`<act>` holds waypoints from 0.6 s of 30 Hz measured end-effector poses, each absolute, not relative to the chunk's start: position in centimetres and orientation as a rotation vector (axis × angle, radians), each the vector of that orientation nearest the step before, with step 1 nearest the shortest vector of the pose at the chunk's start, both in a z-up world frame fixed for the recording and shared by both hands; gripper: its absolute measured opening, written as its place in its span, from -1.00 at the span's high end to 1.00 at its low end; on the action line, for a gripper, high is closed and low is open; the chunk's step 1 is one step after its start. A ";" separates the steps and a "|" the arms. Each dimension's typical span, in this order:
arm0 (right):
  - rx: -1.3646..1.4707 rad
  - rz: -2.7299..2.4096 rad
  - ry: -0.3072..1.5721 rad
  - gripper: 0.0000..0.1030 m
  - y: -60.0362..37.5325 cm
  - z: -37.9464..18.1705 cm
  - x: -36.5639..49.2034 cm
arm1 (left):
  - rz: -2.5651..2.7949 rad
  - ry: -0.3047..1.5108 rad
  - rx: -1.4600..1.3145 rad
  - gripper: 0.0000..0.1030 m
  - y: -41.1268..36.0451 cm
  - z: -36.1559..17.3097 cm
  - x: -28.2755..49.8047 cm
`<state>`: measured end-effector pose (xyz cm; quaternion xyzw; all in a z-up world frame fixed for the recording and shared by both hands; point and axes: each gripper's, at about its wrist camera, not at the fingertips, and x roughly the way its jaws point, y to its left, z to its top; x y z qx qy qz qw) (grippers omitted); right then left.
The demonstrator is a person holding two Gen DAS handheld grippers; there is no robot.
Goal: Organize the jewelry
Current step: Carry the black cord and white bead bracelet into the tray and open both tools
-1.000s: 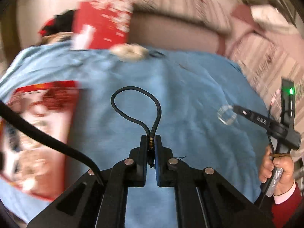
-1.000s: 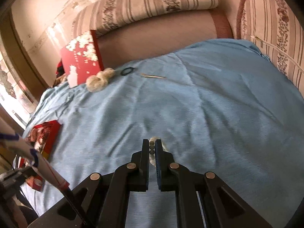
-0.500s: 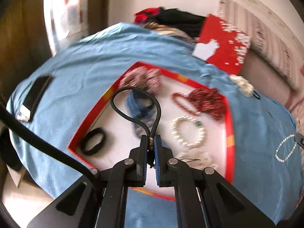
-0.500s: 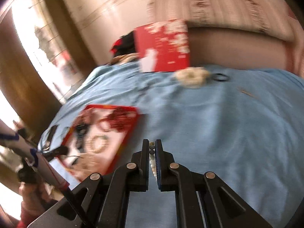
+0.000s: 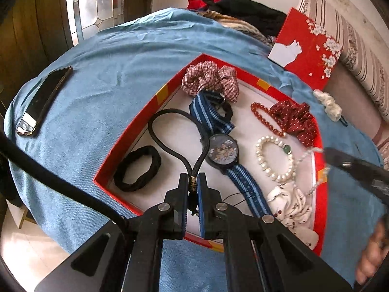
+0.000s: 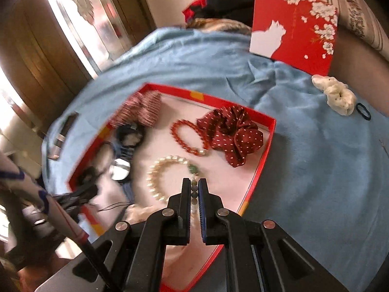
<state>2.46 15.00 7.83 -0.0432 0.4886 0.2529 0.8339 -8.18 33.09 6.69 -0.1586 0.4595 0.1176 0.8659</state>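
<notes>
Mostly sorted already. Left hand-held gripper (image 5: 193,189) clamped shut on a black cord loop (image 5: 170,131), held over the red tray (image 5: 136,131); right hand-held gripper (image 6: 193,191) pinched on a pearl strand (image 6: 194,203), also above the tray. Ahead of both, inside: one watch (image 5: 222,152), one pearl bracelet (image 5: 274,158), one amber bracelet (image 6: 188,137), three scrunchies, one black hair band (image 5: 137,169). Left outside, beyond the right one: one white scrunchie (image 6: 336,95), one dark hair tie (image 6: 363,112).

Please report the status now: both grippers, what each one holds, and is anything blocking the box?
Left gripper shut on black cord loop, over red box. Right gripper shut on bead string, over box. Drop spots crowded: watch, pearl bracelet.
</notes>
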 end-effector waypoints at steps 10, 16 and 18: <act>-0.146 0.433 1.063 0.59 15.3 6.8 5.4 | 0.243 0.888 -0.287 0.39 32.0 8.1 -8.6; -0.135 0.401 0.997 0.19 13.5 8.7 4.0 | 0.270 0.835 -0.327 0.28 32.6 8.9 -9.5; -0.160 0.376 1.002 0.19 13.1 8.4 3.6 | 0.284 0.821 -0.351 0.24 33.1 9.1 -9.8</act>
